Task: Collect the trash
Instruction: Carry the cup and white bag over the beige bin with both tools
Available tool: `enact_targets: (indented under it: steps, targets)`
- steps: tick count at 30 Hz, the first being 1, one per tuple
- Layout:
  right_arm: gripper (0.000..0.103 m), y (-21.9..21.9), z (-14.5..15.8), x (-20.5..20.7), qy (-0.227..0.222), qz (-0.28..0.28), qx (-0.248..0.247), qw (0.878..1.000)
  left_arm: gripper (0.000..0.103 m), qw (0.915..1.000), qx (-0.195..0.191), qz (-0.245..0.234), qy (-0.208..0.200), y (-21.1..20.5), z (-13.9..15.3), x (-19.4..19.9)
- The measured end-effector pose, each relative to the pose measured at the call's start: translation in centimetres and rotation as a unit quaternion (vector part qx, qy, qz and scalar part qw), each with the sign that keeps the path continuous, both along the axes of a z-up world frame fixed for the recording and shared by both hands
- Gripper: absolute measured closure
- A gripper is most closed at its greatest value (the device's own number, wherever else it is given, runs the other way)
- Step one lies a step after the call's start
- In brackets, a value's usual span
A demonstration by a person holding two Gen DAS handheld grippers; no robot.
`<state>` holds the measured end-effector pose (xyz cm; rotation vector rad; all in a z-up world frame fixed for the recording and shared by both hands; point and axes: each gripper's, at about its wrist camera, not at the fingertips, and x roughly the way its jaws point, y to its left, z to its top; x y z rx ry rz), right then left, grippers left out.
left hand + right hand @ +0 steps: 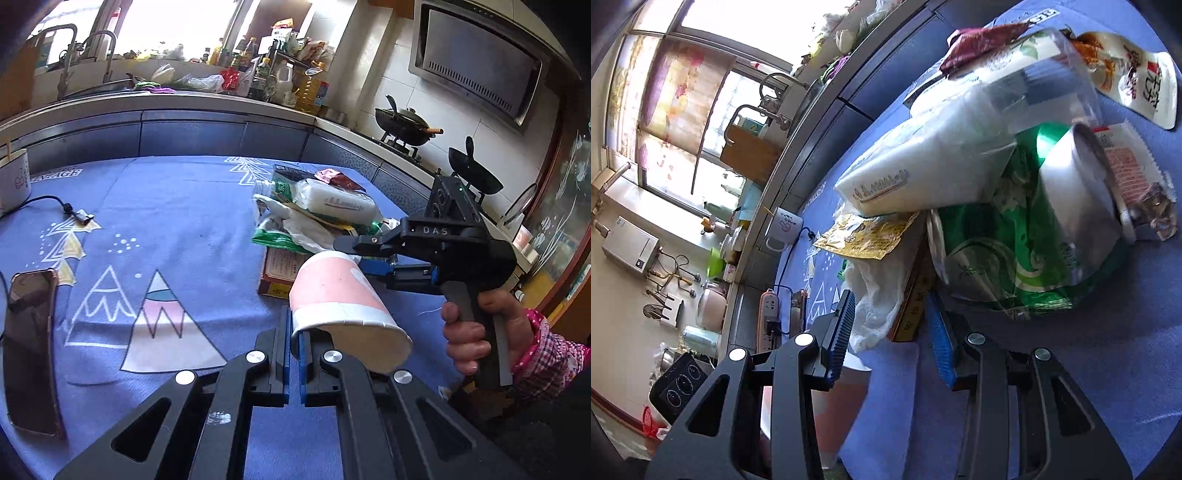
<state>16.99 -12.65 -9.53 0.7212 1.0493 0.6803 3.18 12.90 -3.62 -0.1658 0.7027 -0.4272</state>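
Note:
My left gripper (293, 332) is shut on the rim of a pink and white paper cup (340, 291), which hangs tilted above the blue tablecloth (166, 206). Just behind it, a hand holds my right gripper (354, 254) at the near edge of a trash pile. In the right wrist view this gripper (892, 314) is closed around the edge of a flat box (916, 295) and a crumpled white plastic bag (875, 295). On the pile lie a white tissue pack (923, 173), a green wrapper (1015, 258), a yellow wrapper (864, 236) and a clear bottle (1052, 74).
A phone (31, 347) lies at the table's left edge, with a black cable (66, 208) and a white mug (14, 181) beyond it. A power strip (768, 317) sits near the phone. A kitchen counter with a sink and bottles runs behind, and woks (404, 125) stand on the stove.

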Motion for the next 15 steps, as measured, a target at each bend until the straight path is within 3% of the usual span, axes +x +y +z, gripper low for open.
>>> enact_targets:
  steps: [1, 4, 9, 15]
  targets:
    - [0.101, 0.2, 0.1, 0.0, -0.005, 0.004, 0.006, 1.000, 0.099, 1.0000, 0.002, 0.006, -0.001, 0.3, 0.2, -0.1]
    - [0.101, -0.1, 2.6, -1.5, -0.057, 0.015, -0.003, 0.998, 0.099, 0.9996, 0.002, 0.026, -0.006, 1.1, 1.2, -0.4]
    - [0.101, -3.2, 7.9, -4.6, -0.155, 0.033, 0.030, 0.987, 0.099, 0.9991, -0.010, 0.030, -0.027, 1.0, 3.0, 0.2]
    - [0.101, -11.4, 11.1, -5.8, -0.211, -0.052, 0.071, 0.974, 0.099, 0.9984, -0.015, -0.007, -0.055, -2.4, 5.4, 2.6]
